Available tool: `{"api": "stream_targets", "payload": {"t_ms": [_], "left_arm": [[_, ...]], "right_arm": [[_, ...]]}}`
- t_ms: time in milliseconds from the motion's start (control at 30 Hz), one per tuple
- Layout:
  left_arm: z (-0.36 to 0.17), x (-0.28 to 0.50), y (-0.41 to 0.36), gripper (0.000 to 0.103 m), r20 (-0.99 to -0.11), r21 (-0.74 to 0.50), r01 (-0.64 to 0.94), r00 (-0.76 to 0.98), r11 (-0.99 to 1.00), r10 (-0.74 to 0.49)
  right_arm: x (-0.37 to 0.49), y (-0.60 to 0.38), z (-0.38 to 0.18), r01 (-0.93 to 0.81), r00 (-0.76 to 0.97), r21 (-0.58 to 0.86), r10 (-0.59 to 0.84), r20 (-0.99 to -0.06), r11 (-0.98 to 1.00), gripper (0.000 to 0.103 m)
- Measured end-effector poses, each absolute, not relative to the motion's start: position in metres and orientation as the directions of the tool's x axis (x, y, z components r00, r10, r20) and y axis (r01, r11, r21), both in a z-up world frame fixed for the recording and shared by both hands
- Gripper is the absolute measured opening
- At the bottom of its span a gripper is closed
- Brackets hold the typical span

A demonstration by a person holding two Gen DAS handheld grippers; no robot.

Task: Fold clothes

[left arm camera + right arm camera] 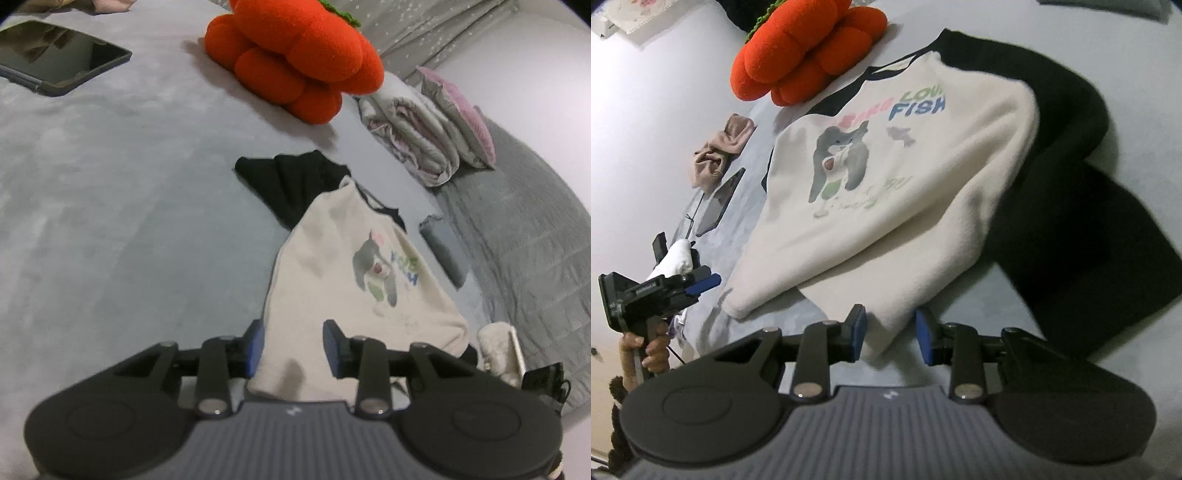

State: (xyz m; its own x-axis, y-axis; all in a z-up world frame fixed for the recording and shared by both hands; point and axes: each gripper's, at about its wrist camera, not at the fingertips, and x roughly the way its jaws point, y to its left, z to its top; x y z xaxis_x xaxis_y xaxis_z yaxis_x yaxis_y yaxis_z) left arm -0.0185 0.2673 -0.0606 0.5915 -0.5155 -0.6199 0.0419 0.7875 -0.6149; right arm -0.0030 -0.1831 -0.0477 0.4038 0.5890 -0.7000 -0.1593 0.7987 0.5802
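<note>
Spread wide under everything, a pale grey bed cover (110, 206), soft and faintly mottled, with a darker quilted grey blanket (535, 251) along one side. Laid flat on the cover, a fleecy cream sweatshirt (886, 192) with black raglan sleeves (1082, 206) and a printed grey cartoon animal under coloured lettering (only "FISH" legible); one sleeve bent back across the body side, the hem nearest both grippers. Beyond the collar, a plush orange pumpkin-shaped cushion (295, 55), lobed and matte, with a green felt fringe on top. Beside it in the left wrist view, folded bedding (417, 133) in rounded layers, white with pink trim, and a ruffled lilac pillow (461, 114) leaning against it. Flat on the cover well away from the sweatshirt, a dark glossy tablet (55, 55) in a case. Near the tablet in the right wrist view, a crumpled dusty-pink cloth (720, 155). Left gripper (293, 345) held with blue-padded fingers apart, cream hem lying between them, not pinched. Right gripper (890, 336) likewise spread, a corner of the hem in the gap, pads clear of it on both sides. Around the left gripper's handle in the right wrist view, a hand (646, 350).
</note>
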Motion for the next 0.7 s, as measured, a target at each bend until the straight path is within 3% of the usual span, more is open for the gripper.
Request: {"api": "stream_targets", "payload": {"t_ms": [67, 167, 233, 300, 567, 700], "left_arm": [[-0.066, -0.016, 0.262, 0.034, -0.641, -0.6, 0.036, 0.576, 0.8, -0.507], [-0.072, -0.012, 0.249, 0.03, -0.676, -0.558, 0.045, 0.555, 0.829, -0.485], [-0.073, -0.011, 0.24, 0.014, -0.695, -0.519, 0.066, 0.548, 0.852, -0.466], [-0.07, -0.012, 0.236, 0.006, -0.7, -0.496, 0.093, 0.545, 0.863, -0.461], [-0.045, -0.03, 0.246, 0.005, -0.632, -0.54, 0.211, 0.537, 0.815, -0.558], [-0.049, -0.028, 0.249, 0.005, -0.649, -0.55, 0.203, 0.506, 0.81, -0.568]], "right_arm": [[-0.002, -0.177, -0.051, -0.16, 0.41, 0.568, 0.578, -0.706, 0.807, 0.031], [-0.002, -0.17, -0.05, -0.176, 0.426, 0.536, 0.555, -0.714, 0.825, 0.018], [-0.004, -0.168, -0.046, -0.189, 0.435, 0.51, 0.538, -0.722, 0.839, 0.011], [-0.008, -0.168, -0.039, -0.201, 0.437, 0.492, 0.528, -0.728, 0.847, 0.01], [-0.03, -0.177, -0.019, -0.205, 0.442, 0.442, 0.486, -0.754, 0.873, 0.009], [-0.045, -0.185, -0.011, -0.205, 0.441, 0.405, 0.454, -0.775, 0.891, 0.008]]}}
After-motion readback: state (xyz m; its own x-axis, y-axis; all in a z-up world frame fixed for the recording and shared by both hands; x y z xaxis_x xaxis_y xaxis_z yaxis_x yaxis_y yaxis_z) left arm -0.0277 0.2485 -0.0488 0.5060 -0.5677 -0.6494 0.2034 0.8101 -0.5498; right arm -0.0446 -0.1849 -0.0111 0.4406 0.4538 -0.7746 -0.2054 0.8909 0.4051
